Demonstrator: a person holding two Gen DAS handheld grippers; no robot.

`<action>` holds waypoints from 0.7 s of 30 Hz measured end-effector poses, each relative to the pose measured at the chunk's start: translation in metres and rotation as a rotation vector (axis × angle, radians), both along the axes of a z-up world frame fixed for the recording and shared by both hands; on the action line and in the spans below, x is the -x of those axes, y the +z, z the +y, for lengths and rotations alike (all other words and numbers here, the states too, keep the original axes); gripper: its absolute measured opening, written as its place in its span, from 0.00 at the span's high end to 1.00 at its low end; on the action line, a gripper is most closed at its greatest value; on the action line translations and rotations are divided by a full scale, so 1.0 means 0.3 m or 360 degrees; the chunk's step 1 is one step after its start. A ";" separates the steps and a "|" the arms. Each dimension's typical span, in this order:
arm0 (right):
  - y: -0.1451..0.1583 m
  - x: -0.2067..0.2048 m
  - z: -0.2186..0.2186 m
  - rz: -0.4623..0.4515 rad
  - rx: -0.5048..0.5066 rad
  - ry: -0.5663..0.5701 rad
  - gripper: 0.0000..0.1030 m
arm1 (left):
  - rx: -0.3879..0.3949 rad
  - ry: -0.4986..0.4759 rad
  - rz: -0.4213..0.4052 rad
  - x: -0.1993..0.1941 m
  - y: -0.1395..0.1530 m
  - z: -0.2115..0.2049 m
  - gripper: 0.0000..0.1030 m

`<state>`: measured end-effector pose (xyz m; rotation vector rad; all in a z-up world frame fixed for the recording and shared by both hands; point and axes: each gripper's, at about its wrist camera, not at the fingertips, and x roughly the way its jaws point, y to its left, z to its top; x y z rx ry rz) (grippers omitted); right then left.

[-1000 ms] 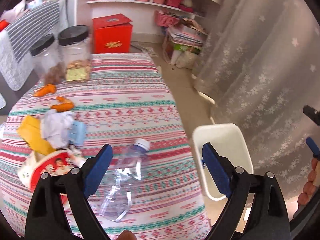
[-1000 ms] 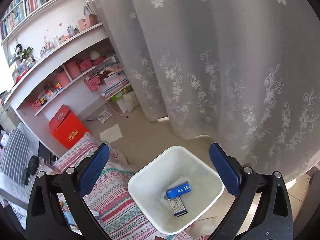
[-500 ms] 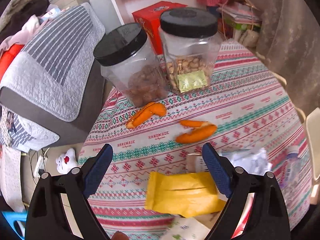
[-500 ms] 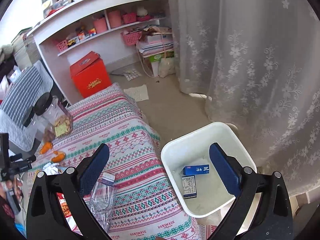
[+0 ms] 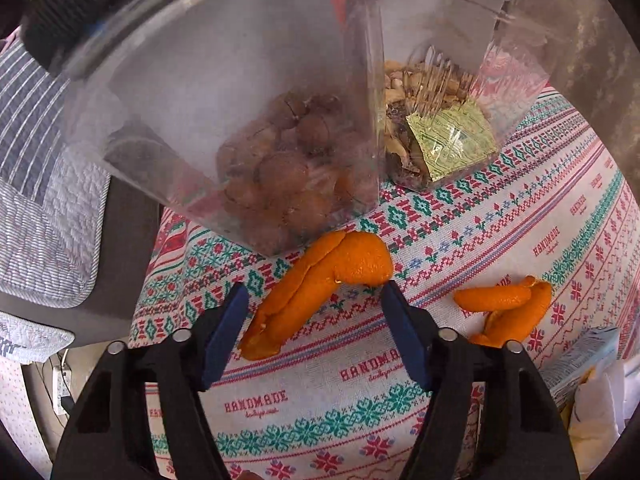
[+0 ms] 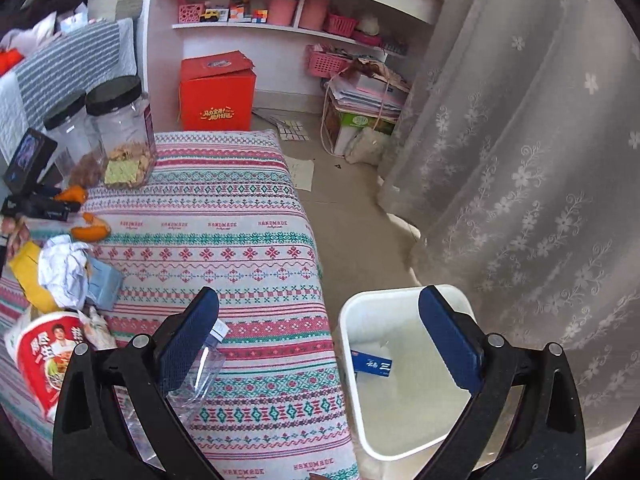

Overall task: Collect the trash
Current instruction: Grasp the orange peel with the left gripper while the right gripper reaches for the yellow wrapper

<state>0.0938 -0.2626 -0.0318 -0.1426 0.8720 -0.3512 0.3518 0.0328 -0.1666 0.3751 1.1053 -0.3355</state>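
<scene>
The tablecloth [image 6: 224, 240] carries red, teal and pink geometric bands on white, with "HANDMADE" lettered in red. Both orange peels [image 5: 320, 284] [image 5: 508, 312] are bright orange (paler inside). The clear jars [image 5: 248, 120] have black lids. The bin [image 6: 404, 376] is white, holding a blue box [image 6: 371, 364]. The curtain [image 6: 520, 152] is grey-white lace with flowers.

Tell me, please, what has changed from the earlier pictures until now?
The left gripper left the plastic bottle, came down over the orange peel, and its fingers have just been closing around it, not yet touching. The right gripper swung from the bin toward the table, open and empty. The trash stayed in place.
</scene>
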 end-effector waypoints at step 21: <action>0.088 0.058 0.215 -0.0034 -0.0314 0.0626 0.07 | 0.0535 0.0568 -0.0207 0.598 0.495 0.158 0.89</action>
